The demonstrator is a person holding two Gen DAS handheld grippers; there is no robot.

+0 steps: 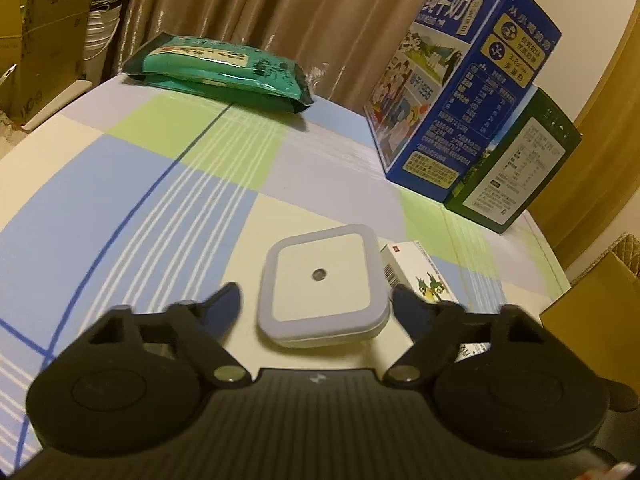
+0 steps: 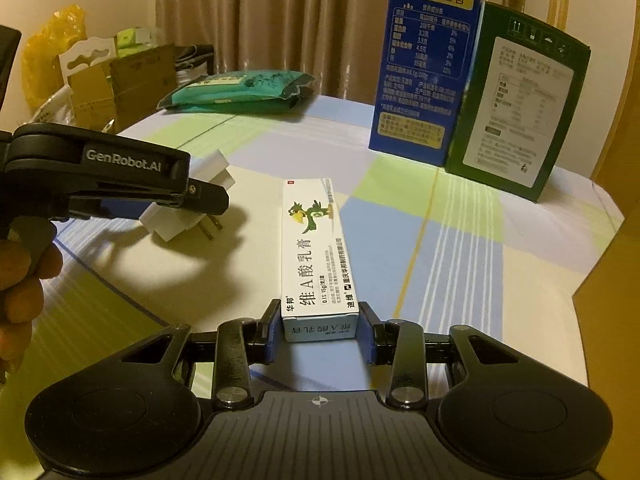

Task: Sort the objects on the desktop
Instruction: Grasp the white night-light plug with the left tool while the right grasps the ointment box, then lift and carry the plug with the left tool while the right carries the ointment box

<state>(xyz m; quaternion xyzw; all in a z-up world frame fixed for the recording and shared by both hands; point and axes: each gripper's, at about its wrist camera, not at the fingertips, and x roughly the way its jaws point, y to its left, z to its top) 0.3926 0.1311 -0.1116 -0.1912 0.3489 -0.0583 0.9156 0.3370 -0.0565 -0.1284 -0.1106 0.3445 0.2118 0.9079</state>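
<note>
A white square plug-in night light (image 1: pixel 320 280) rests on the checked tablecloth (image 1: pixel 140 200), its prongs (image 2: pixel 212 230) showing underneath. My left gripper (image 1: pixel 316 292) straddles it. The right finger sits against its edge, a narrow strip of cloth shows before the blurred left finger, and the jaws are open. In the right wrist view that left gripper (image 2: pixel 208 198) comes in from the left over the night light (image 2: pixel 172 228). My right gripper (image 2: pixel 320 320) is shut on the near end of a white ointment box (image 2: pixel 314 248) lying on the cloth. The same ointment box (image 1: pixel 420 276) lies right of the light.
A tall blue milk carton (image 1: pixel 460 92) and a dark green box (image 1: pixel 516 172) stand at the back right. A teal packet (image 1: pixel 224 68) lies at the far edge. Cardboard boxes (image 1: pixel 40 40) stand beyond the table's left, another (image 1: pixel 592 308) at right. A person's hand (image 2: pixel 20 280) holds the left gripper.
</note>
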